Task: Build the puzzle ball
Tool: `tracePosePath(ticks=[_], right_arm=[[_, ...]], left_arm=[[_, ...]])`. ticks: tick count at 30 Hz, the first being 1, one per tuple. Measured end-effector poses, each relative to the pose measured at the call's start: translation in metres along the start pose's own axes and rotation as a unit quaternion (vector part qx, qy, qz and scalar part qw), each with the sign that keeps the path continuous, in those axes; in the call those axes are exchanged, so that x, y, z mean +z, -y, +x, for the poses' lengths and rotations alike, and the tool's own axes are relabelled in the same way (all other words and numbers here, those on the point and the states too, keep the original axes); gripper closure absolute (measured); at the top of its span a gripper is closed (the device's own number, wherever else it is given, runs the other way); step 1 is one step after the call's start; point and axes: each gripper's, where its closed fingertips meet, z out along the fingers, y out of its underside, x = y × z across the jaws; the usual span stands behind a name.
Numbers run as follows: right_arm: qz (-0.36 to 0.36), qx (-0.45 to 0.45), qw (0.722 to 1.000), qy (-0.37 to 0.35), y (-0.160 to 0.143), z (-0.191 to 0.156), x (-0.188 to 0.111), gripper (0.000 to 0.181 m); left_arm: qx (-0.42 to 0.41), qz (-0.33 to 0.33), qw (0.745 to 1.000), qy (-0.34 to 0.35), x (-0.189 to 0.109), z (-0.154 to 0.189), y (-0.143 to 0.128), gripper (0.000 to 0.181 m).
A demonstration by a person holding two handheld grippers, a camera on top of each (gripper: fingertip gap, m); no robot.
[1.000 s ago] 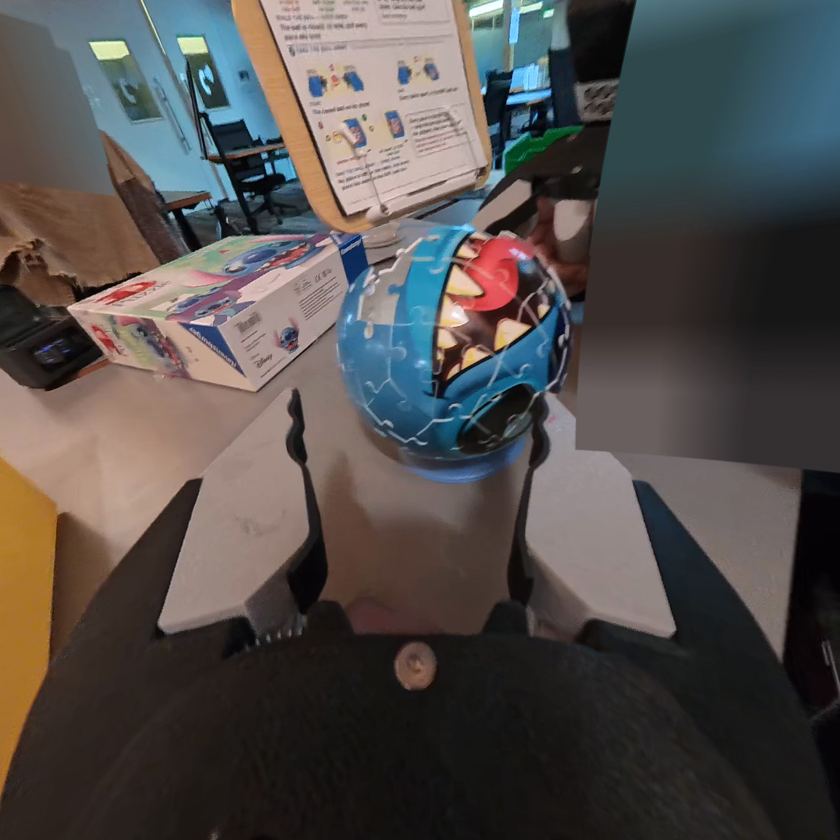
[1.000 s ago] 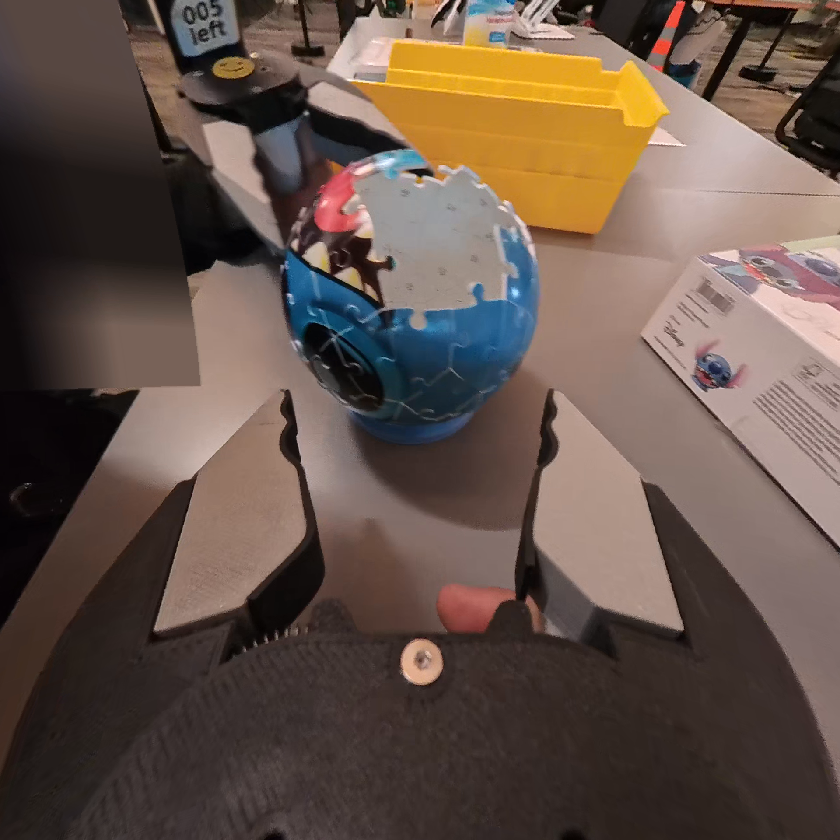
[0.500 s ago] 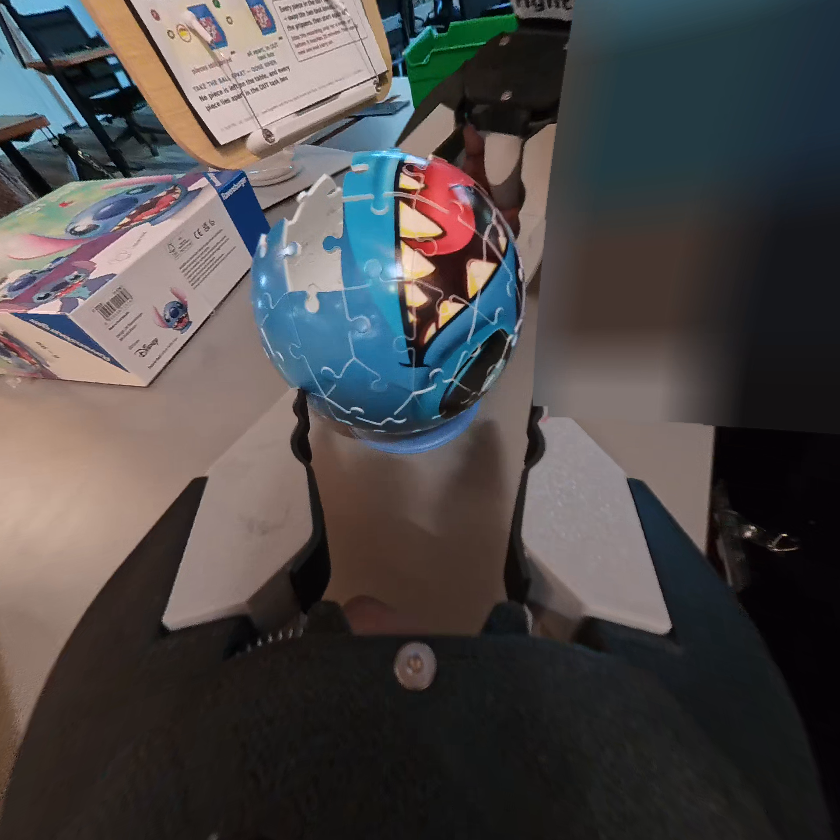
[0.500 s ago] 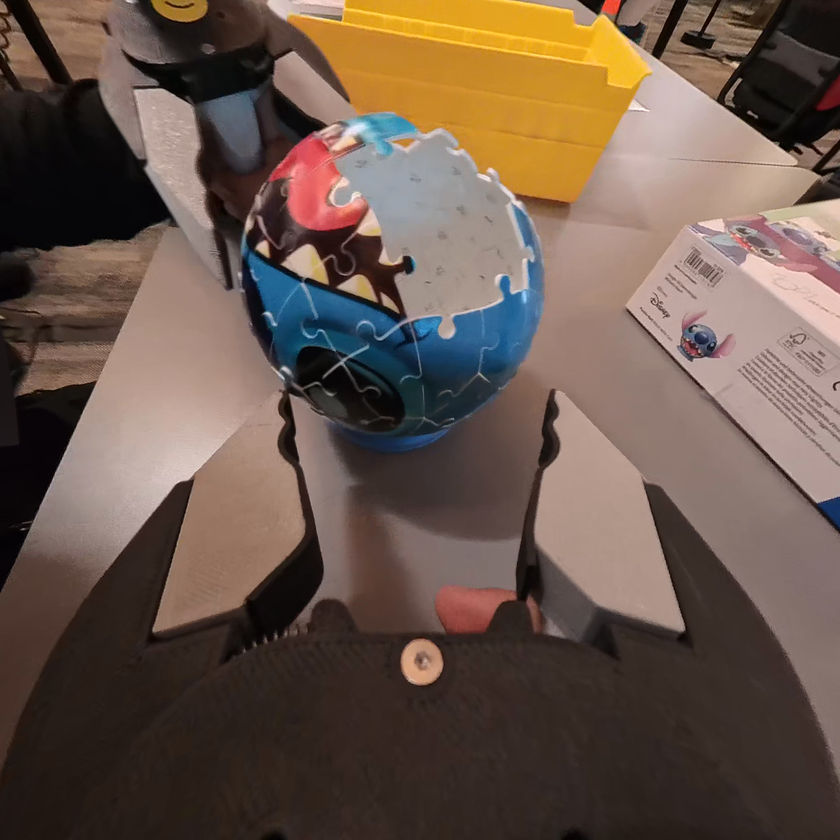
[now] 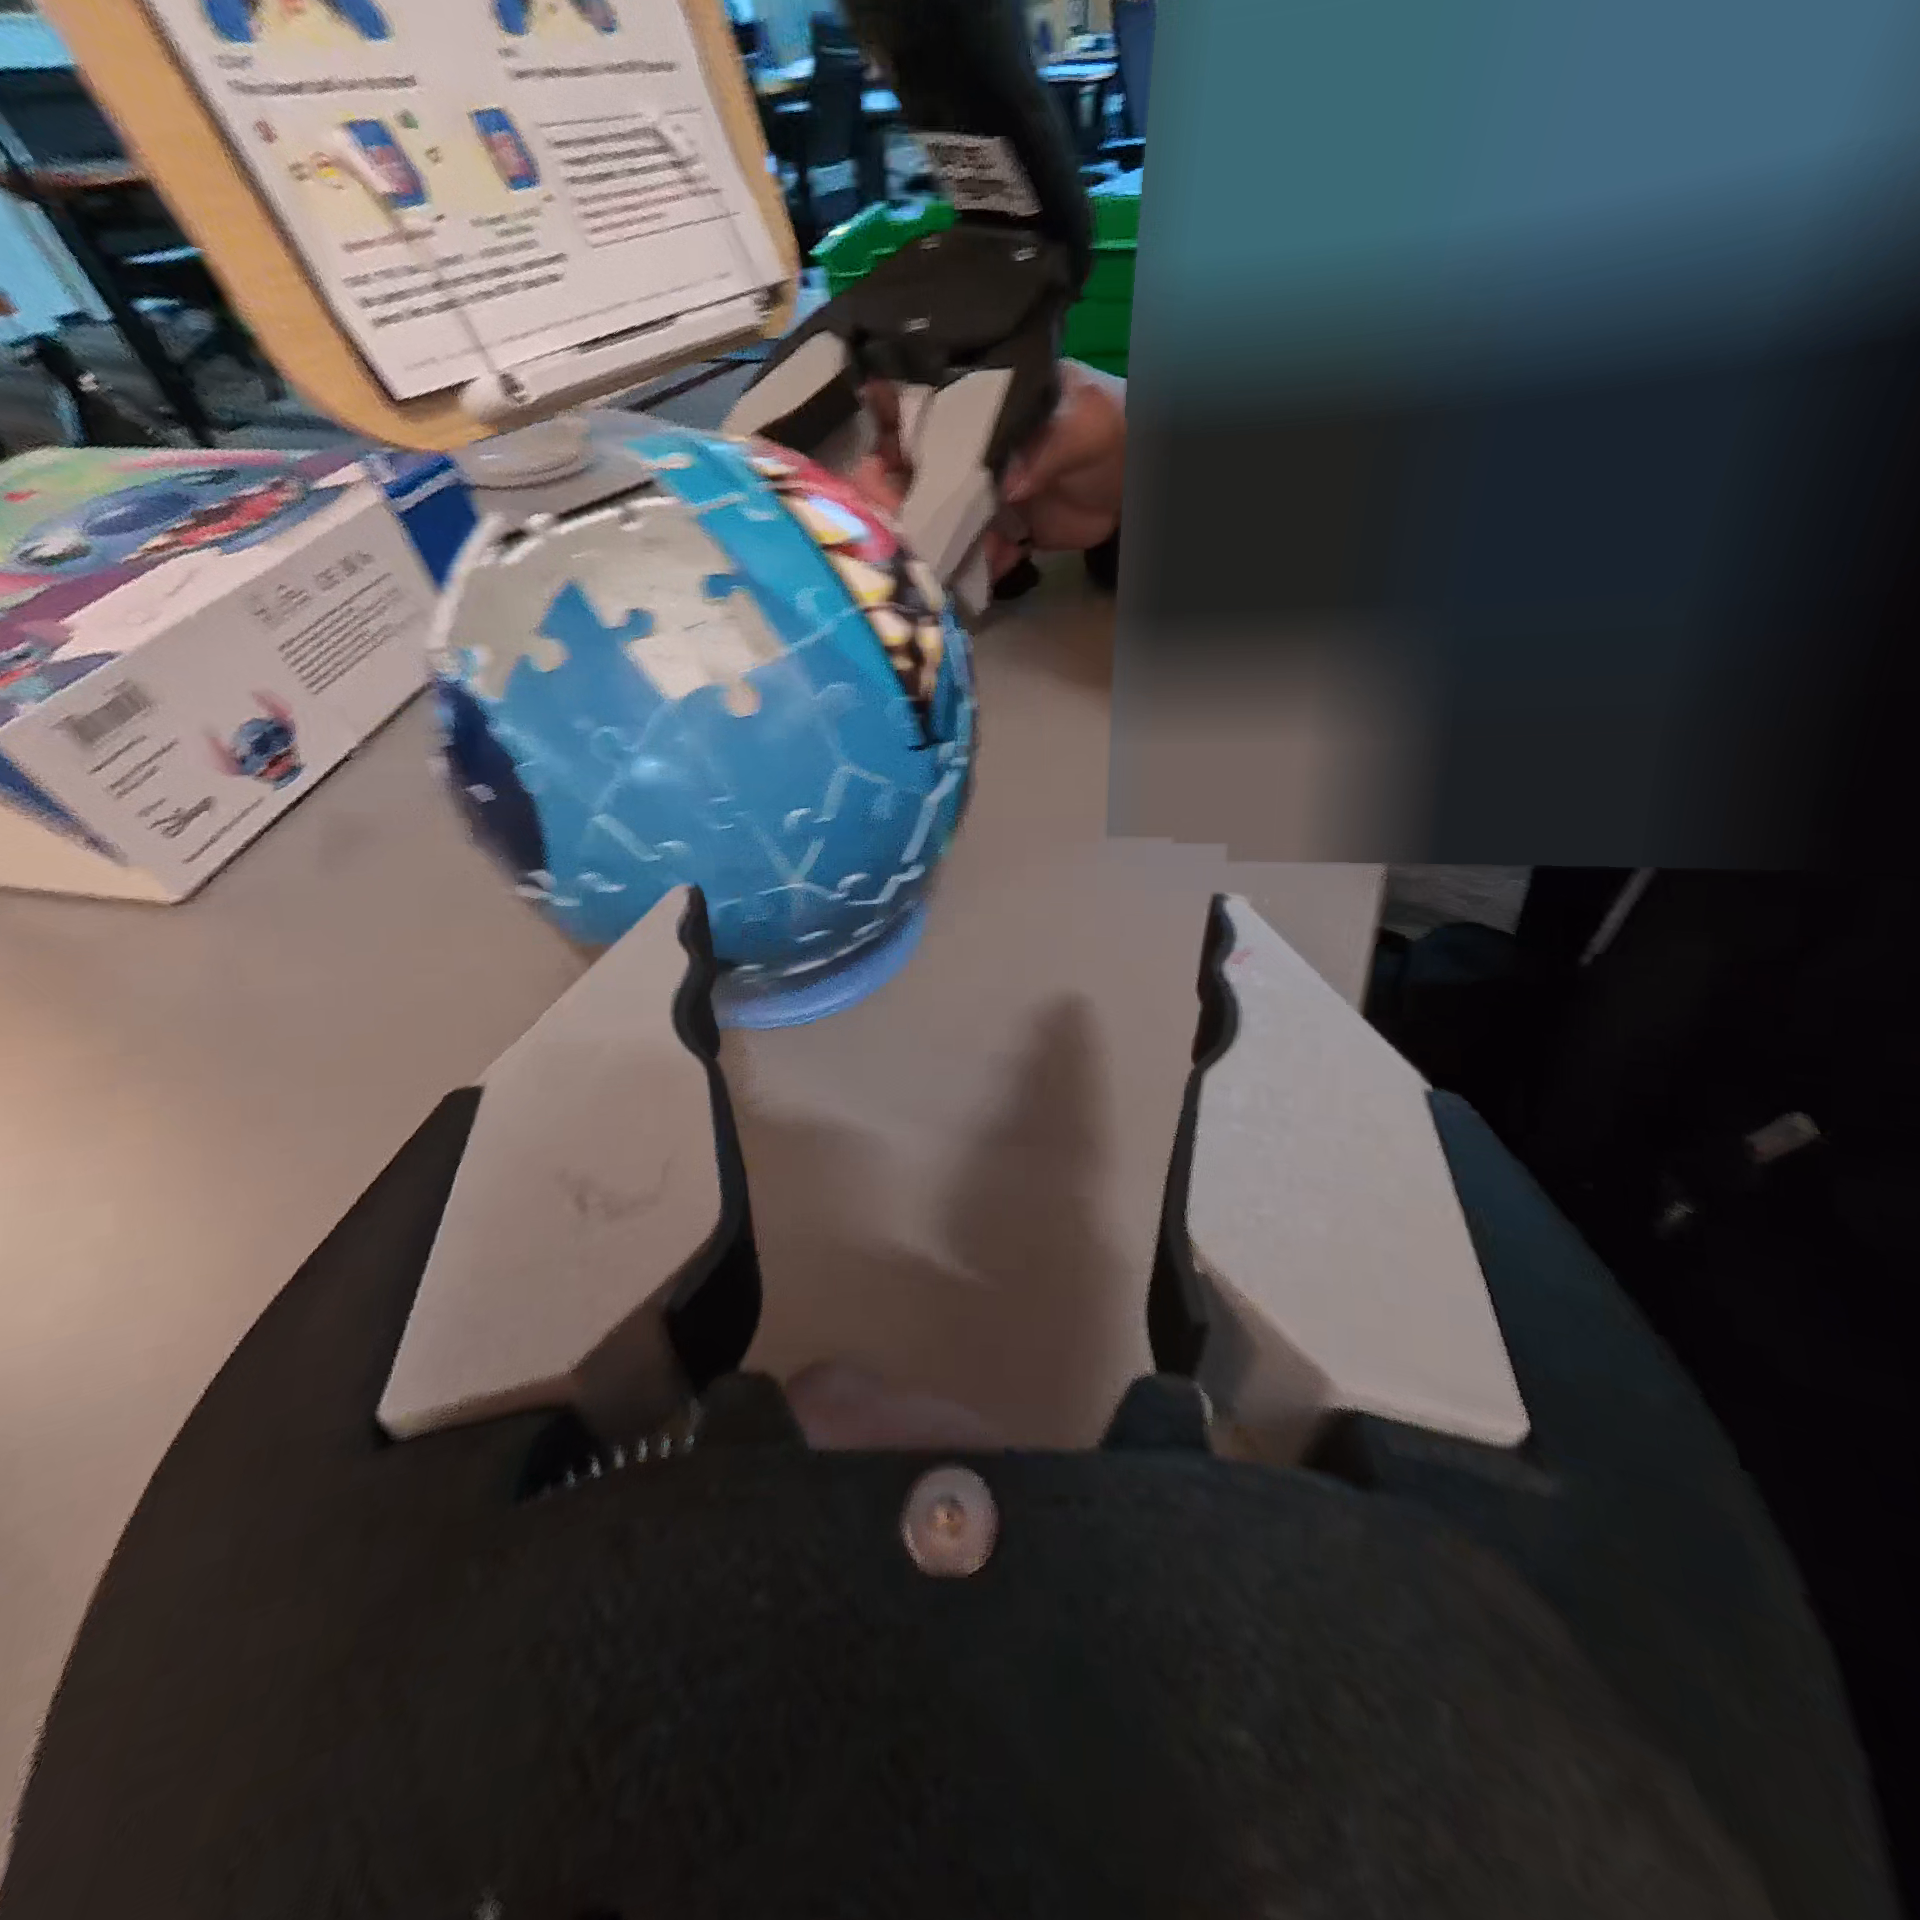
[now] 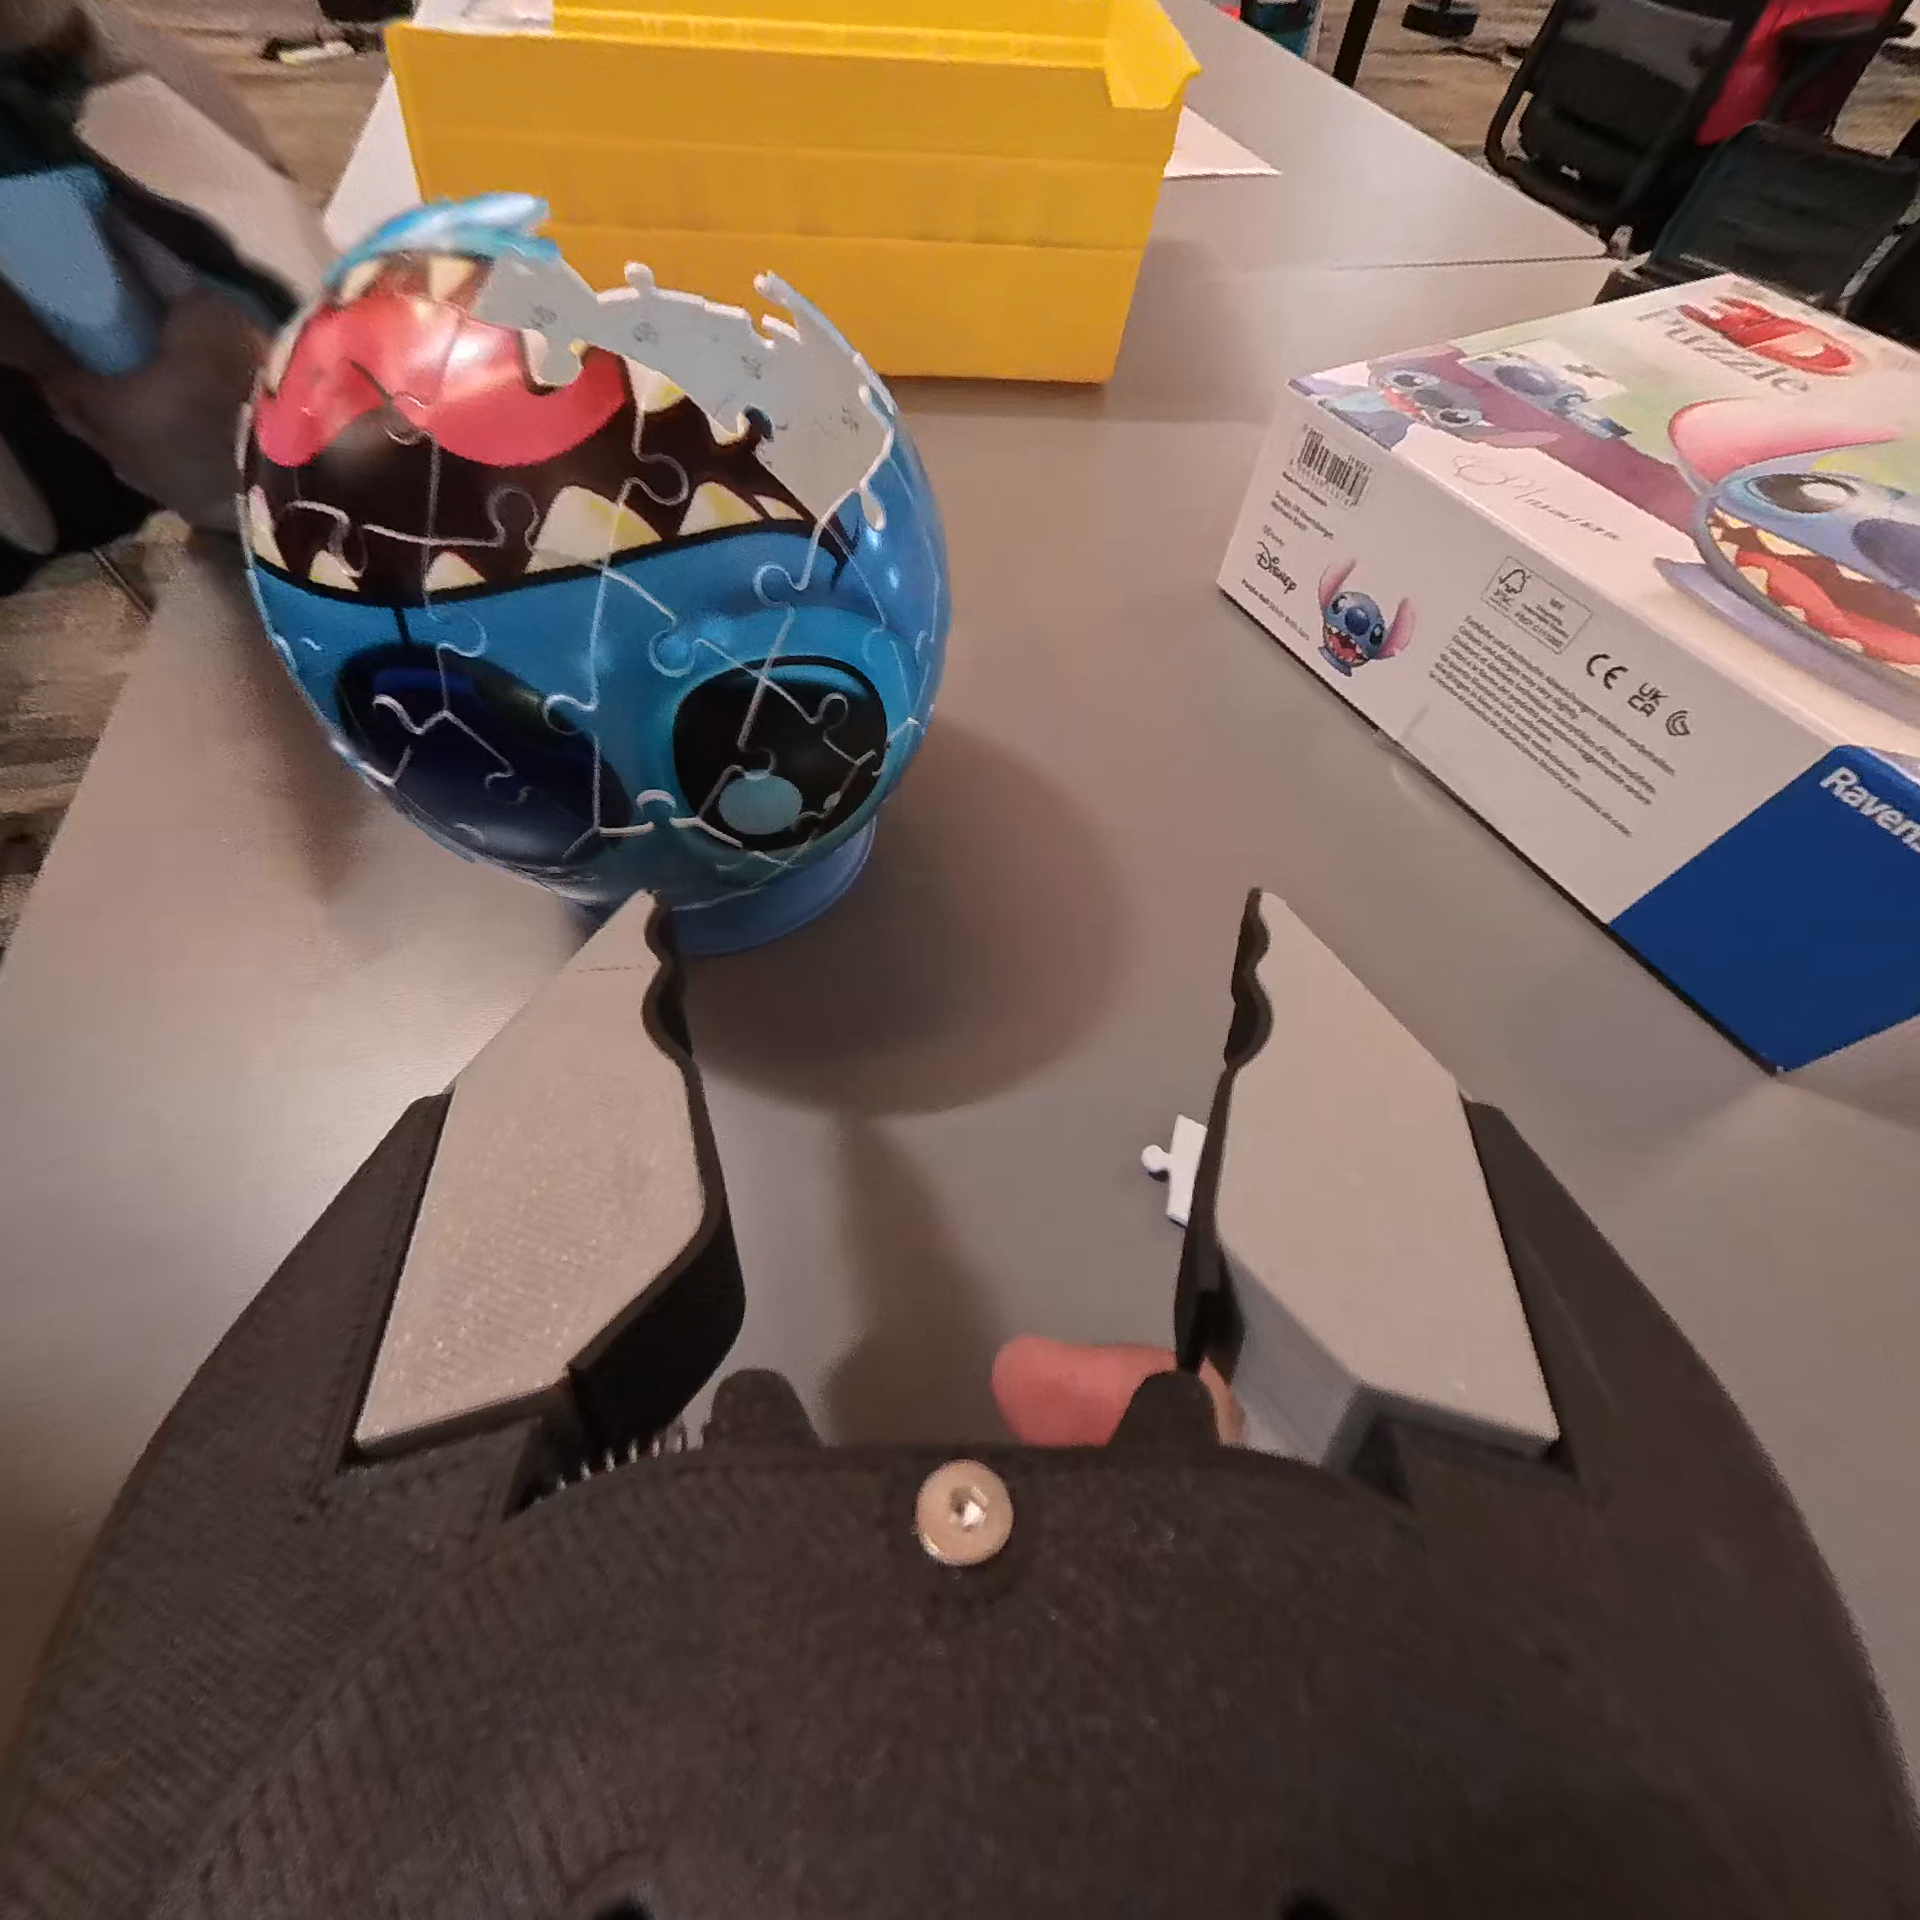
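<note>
The puzzle ball (image 6: 582, 582) sat on its blue base on the table (image 6: 1039, 623), left of the box (image 6: 1621, 644). Both the left gripper (image 5: 951, 956) and right gripper (image 6: 951, 961) gaped wide, empty. A loose piece (image 6: 1174, 1179), probably, lay near. The hollow shell looked light and fragile; I'd hold it low, near the base.

Empty tongs (image 6: 951, 961) gape before the unfinished puzzle ball (image 6: 592, 582).
</note>
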Motion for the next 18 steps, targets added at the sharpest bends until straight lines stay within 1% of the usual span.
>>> tracePosePath(ticks=[2,4,6,8,10,13,14,16,18], right_arm=[[0.011,-0.003,1.0,0.01,0.006,-0.006,-0.003,0.078],[0.021,-0.013,0.999,0.03,0.012,-0.017,-0.006,0.079],[0.031,-0.027,0.997,0.058,0.018,-0.033,-0.008,0.081],[0.04,-0.042,0.995,0.077,0.023,-0.046,-0.009,0.088],[0.049,-0.05,0.994,0.084,0.028,-0.055,-0.009,0.089],[0.049,-0.056,0.992,0.1,0.028,-0.069,-0.007,0.09],[0.045,-0.065,0.992,0.094,0.027,-0.07,-0.005,0.088],[0.042,-0.079,0.993,0.078,0.026,-0.067,-0.003,0.089],[0.039,-0.073,0.994,0.067,0.024,-0.061,-0.002,0.088]], left_arm=[[-0.001,-0.008,0.999,0.034,-0.003,-0.022,-0.001,0.088],[-0.003,-0.033,0.997,0.07,-0.001,-0.046,-0.007,0.087],[-0.011,-0.061,0.995,0.075,0.007,-0.061,-0.014,0.083],[-0.004,-0.072,0.995,0.074,0.019,-0.072,-0.016,0.083],[0.0,-0.082,0.995,0.055,0.029,-0.074,-0.018,0.074],[-0.008,-0.091,0.996,0.025,0.038,-0.069,-0.02,0.077],[-0.003,-0.092,0.996,0.019,0.04,-0.067,-0.021,0.079],[0.004,-0.09,0.996,0.005,0.042,-0.058,-0.02,0.082],[0.011,-0.092,0.996,0.006,0.044,-0.052,-0.02,0.077]])
